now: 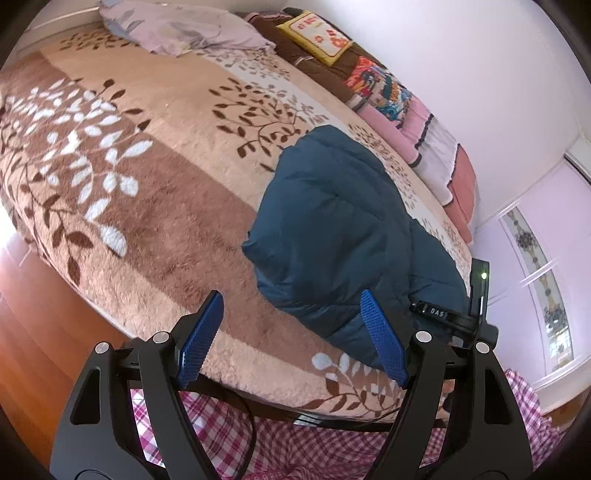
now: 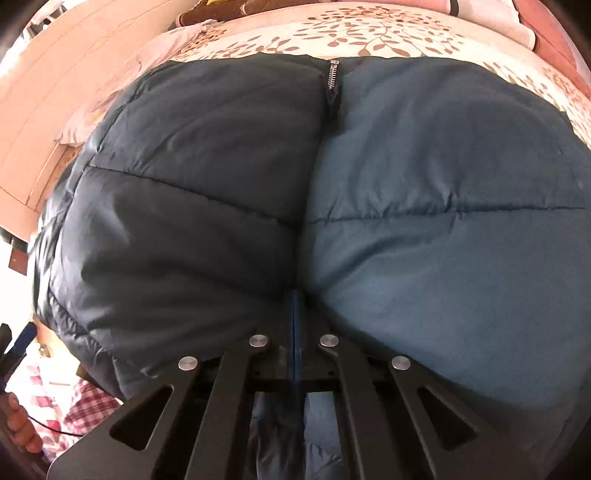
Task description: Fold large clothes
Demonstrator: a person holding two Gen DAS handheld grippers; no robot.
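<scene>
Jacket (image 1: 347, 236) at blanket (image 1: 147, 184) edge, right tongs (image 2: 297, 314) pinching it, left tongs (image 1: 291, 332) spread apart

home bedroom | bed (image 1: 155, 206) with leaf-print blanket | pillow (image 1: 177, 33) | folded bedding (image 1: 424, 129)

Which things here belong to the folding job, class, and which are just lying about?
Job: blue padded jacket, right gripper shut on its edge, left gripper open.

Lying about: floral pillow, yellow cushion, stacked folded bedding, leaf-patterned blanket.

Leaf-patterned bed (image 1: 155, 206) — blue jacket (image 1: 343, 236); lilac pillow (image 1: 177, 33)
</scene>
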